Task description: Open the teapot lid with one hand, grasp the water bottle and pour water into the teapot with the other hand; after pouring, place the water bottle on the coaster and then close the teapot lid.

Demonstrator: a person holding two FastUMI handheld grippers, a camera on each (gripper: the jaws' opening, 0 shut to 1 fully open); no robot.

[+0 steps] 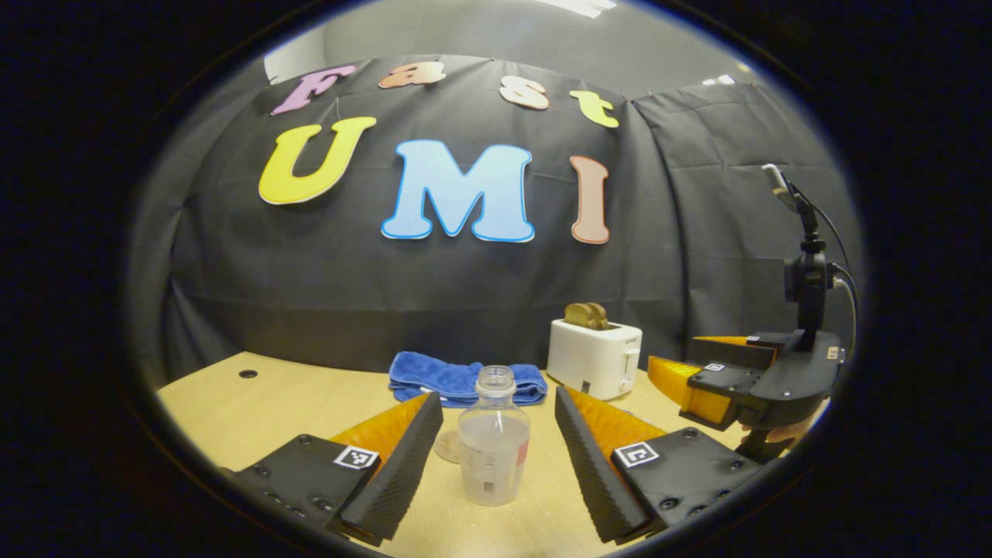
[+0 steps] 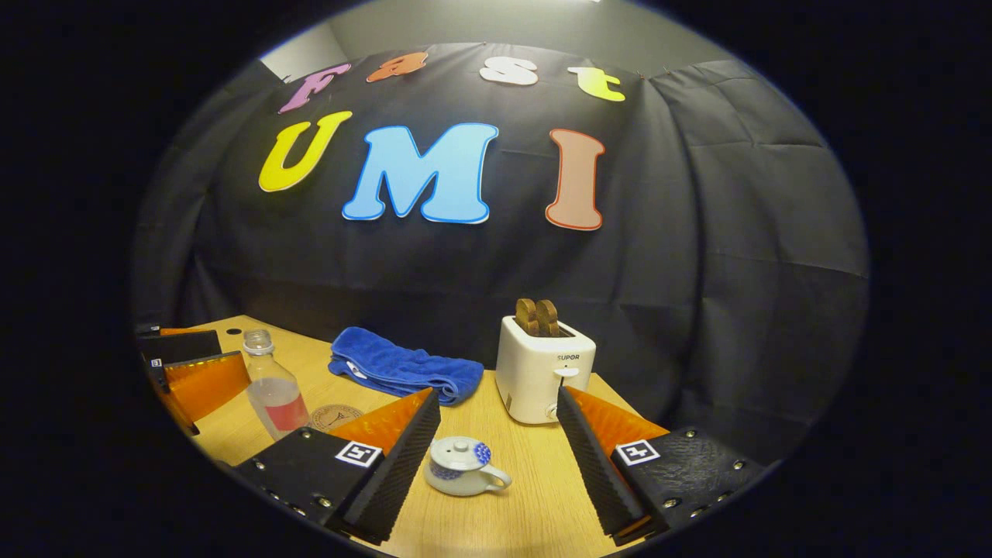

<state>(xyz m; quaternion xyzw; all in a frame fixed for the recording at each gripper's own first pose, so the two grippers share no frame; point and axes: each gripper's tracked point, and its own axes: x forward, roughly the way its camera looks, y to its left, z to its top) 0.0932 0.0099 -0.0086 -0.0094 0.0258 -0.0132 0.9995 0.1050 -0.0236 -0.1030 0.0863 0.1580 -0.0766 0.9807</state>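
A clear, capless water bottle (image 1: 494,446) partly filled with water stands upright on the wooden table (image 1: 294,395), between the spread fingers of my open left gripper (image 1: 496,446), which do not touch it. A round coaster (image 1: 448,447) lies just behind it to the left. In the right gripper view, a small white teapot (image 2: 465,466) with blue pattern, lid on, sits between the fingers of my open right gripper (image 2: 496,453). That view has the bottle (image 2: 273,387), the coaster (image 2: 335,417) and the left gripper (image 2: 194,376) at far left. The right gripper (image 1: 736,376) appears at right in the left gripper view.
A folded blue towel (image 1: 457,380) lies at the back of the table. A white toaster (image 1: 595,358) with bread in its slots stands to its right, also seen as the toaster (image 2: 542,368) behind the teapot. A black cloth wall closes the back.
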